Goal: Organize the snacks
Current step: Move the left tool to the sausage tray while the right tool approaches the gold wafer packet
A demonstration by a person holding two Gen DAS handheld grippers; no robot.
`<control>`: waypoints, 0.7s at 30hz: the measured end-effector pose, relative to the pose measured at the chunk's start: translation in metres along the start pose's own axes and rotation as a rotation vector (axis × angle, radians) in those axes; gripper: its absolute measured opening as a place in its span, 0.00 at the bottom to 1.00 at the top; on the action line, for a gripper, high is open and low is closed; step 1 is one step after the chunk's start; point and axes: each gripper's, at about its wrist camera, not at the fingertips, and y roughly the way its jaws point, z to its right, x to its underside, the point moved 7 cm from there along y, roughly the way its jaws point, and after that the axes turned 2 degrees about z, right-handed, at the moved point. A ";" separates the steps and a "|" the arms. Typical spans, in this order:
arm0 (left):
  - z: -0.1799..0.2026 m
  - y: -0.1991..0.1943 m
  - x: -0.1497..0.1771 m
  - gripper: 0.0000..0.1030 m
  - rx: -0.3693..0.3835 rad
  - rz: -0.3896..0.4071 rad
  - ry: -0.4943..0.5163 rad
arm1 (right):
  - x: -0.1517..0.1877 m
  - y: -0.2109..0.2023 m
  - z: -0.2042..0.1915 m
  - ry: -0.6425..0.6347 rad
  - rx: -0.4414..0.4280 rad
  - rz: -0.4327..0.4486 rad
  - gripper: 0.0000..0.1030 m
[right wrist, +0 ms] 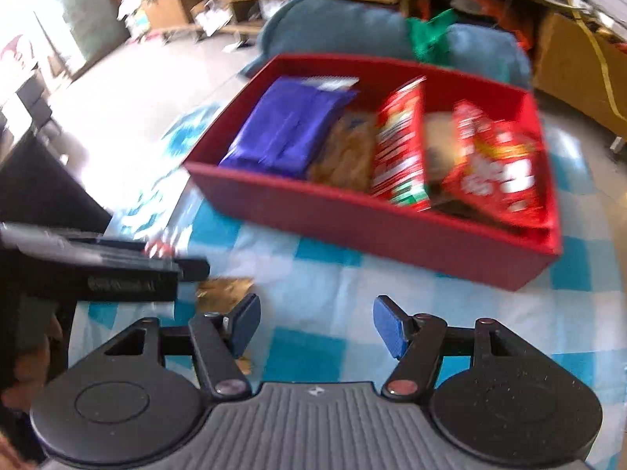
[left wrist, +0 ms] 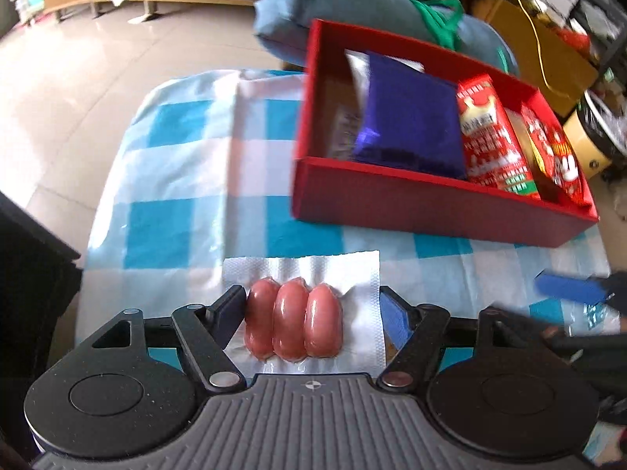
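The left gripper (left wrist: pixel 311 309) pointed steeply down at the table, its body low in the left wrist view. A sealed sausage pack (left wrist: pixel 301 313), clear film over three pink sausages, lay between its fingers. The left finger (left wrist: pixel 229 309) touched the pack's left side beside the first sausage; the blue-padded right finger (left wrist: pixel 395 323) met the film's right edge. The jaws stood at a middling width, closed onto the pack's two sides. The pack rested on the blue-and-white checked cloth (left wrist: pixel 168 196), near the front of the red box (left wrist: pixel 431 211).

The right gripper (right wrist: pixel 315 325) likewise pointed steeply down over the cloth. Its blue-padded fingers (right wrist: pixel 386 331) stood partly apart with only cloth between them, gripping nothing. A gold-brown wrapper (right wrist: pixel 223 290) lay just beyond its left finger, apart from the pads.

The red box stood further back on the cloth. It held a purple packet (right wrist: pixel 290 129), a brown snack (right wrist: pixel 345 152) and two red packets (right wrist: pixel 399 145), (right wrist: pixel 497 168). White writing showed on the red packets but was too blurred to read.
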 end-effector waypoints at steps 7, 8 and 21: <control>-0.012 -0.006 -0.009 0.75 0.008 0.013 -0.039 | 0.006 0.032 -0.038 -0.023 -0.077 -0.067 0.56; -0.014 -0.006 -0.009 0.75 0.008 0.013 -0.043 | 0.006 0.035 -0.042 -0.026 -0.082 -0.070 0.56; -0.027 -0.001 -0.006 0.76 0.020 -0.014 -0.057 | 0.010 0.055 -0.065 -0.138 -0.043 -0.075 0.35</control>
